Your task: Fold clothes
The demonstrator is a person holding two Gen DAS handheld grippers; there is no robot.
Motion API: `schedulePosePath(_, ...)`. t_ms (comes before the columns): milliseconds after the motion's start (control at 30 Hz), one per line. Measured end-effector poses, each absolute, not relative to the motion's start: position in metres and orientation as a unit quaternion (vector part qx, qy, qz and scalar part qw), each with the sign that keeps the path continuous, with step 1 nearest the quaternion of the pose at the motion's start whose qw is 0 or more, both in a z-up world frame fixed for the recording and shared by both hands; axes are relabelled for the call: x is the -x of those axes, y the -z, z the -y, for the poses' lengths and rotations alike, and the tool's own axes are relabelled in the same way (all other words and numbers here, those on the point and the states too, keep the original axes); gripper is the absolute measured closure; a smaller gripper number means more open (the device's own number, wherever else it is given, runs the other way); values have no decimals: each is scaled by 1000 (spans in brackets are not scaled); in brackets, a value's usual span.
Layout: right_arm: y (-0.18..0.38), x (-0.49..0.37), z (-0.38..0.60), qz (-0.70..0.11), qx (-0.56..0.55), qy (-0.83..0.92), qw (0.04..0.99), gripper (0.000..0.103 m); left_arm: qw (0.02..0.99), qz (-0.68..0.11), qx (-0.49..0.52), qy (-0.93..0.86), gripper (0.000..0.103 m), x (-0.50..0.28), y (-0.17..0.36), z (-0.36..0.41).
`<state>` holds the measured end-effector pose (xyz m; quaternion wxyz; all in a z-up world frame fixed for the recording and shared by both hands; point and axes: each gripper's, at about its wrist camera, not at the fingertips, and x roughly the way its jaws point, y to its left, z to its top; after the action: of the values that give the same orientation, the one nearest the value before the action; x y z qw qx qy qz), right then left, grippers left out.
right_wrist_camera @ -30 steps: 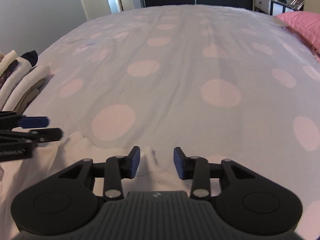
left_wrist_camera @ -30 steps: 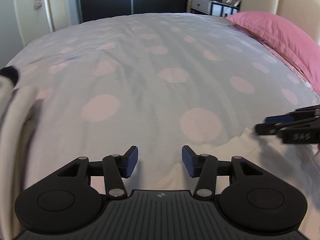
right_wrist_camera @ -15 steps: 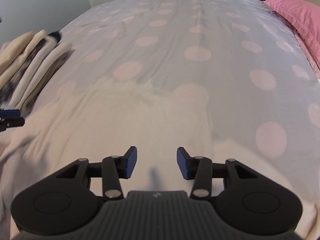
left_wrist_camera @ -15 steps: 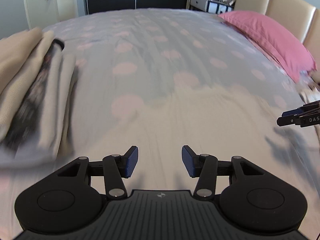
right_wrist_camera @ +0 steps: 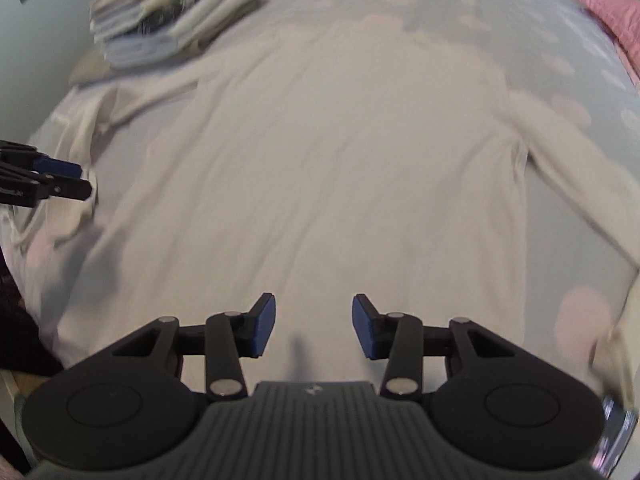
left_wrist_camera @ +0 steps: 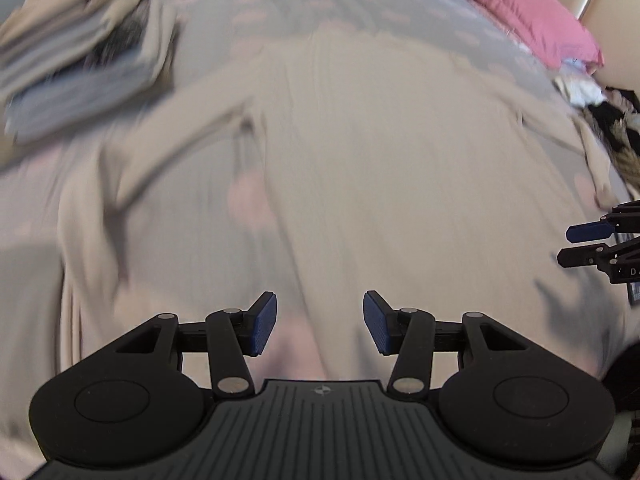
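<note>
Two grippers, one in each of my hands, hang above a cream long-sleeved shirt (right_wrist_camera: 340, 168) spread flat across the bed. My left gripper (left_wrist_camera: 319, 322) has its jaws spread wide with nothing between the blue pads, and under it I see the near part of the shirt's body with a pink dot of the bedspread showing between folds. My right gripper (right_wrist_camera: 314, 326) is spread just as wide and also holds nothing; it sits over the near hem, close to the middle of the shirt.

From the right wrist view the shirt runs away from me, collar end far, one sleeve stretching out to the right and down toward the near right edge, the other sleeve angling off to the left, rumpled near the bed's left edge. My left gripper (right_wrist_camera: 60, 178) shows at the left side of that view, beside the rumpled sleeve. My right gripper (left_wrist_camera: 592, 242) shows at the right edge of the left wrist view.

At the far left a stack of folded clothes (right_wrist_camera: 172, 16) sits on the polka-dot bedspread (right_wrist_camera: 500, 12), just beyond the left sleeve. A pink pillow (left_wrist_camera: 512, 4) lies at the far right, with a heap of unfolded garments (left_wrist_camera: 616, 128) nearer along the right side. Both views are blurred.
</note>
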<state>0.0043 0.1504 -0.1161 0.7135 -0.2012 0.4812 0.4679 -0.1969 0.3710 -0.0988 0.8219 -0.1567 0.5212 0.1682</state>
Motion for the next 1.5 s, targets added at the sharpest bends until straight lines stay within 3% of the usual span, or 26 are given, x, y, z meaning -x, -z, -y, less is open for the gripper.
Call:
schedulePosePath(333, 129, 63, -140, -483, 212, -471, 707, 56, 786, -533, 265, -166, 64, 251, 136, -333)
schedulePosePath(433, 125, 71, -142, -470, 217, -473, 713, 53, 782, -540, 263, -168, 91, 247, 144, -330)
schedulePosePath(667, 125, 65, -140, -480, 203, -461, 718, 51, 856, -459, 214, -105, 95, 235, 108, -301)
schedulePosePath(833, 132, 59, -144, -499, 198, -454, 712, 51, 871, -444, 202, -51, 95, 202, 108, -277)
schedulePosePath(1033, 136, 61, -150, -495, 214, -456, 709, 50, 847, -486, 211, -30, 94, 173, 144, -264)
schedulePosePath(1233, 145, 56, -153, -498, 227, -448, 707, 50, 848, -485, 213, 2, 63, 172, 144, -259)
schedulePosePath(1467, 143, 48, -150, -503, 206, -433, 719, 49, 854, -477, 206, 0, 59, 174, 136, -259)
schedulePosePath(1500, 141, 48, -149, -501, 202, -434, 721, 53, 856, -477, 200, 0, 59, 175, 133, -258)
